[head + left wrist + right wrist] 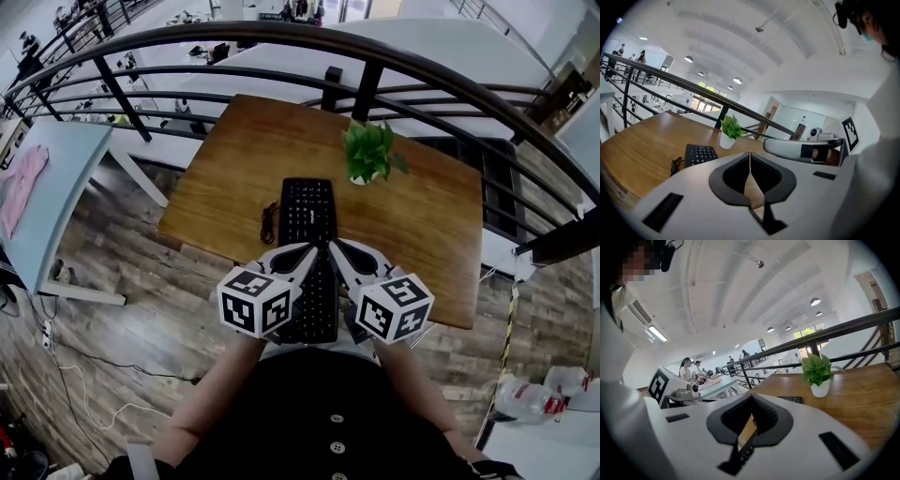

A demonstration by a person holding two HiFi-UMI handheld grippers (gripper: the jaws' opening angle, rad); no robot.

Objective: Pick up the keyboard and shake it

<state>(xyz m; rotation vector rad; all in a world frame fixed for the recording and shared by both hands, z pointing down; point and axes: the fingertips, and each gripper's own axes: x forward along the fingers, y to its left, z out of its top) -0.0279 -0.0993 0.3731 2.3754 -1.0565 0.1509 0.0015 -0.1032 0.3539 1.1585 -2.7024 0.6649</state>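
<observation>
A large rectangular brown wooden table [234,159] stands against a curved black metal railing [281,37] that runs along the table's far side. A long black computer keyboard [307,211] lies lengthwise near the middle of the table, its far end flat on the wood and its near end reaching the table's near edge. From the head view it cannot be told whether that near end rests on the wood. Above the near half of the keyboard, on the table's near side, hang the two white grippers with black-and-white marker cubes. The left gripper [313,250] and the right gripper [332,246] angle inward so that their tips almost meet over the keys. Each gripper's own view shows its dark pads pressed together with nothing between them, and keys visible through the gap beneath. A small green leafy plant in a white pot [368,150] stands toward the table's far side, just beside the keyboard's far right corner. A small coiled dark cable [270,222] lies on the table against the keyboard's left edge.
</observation>
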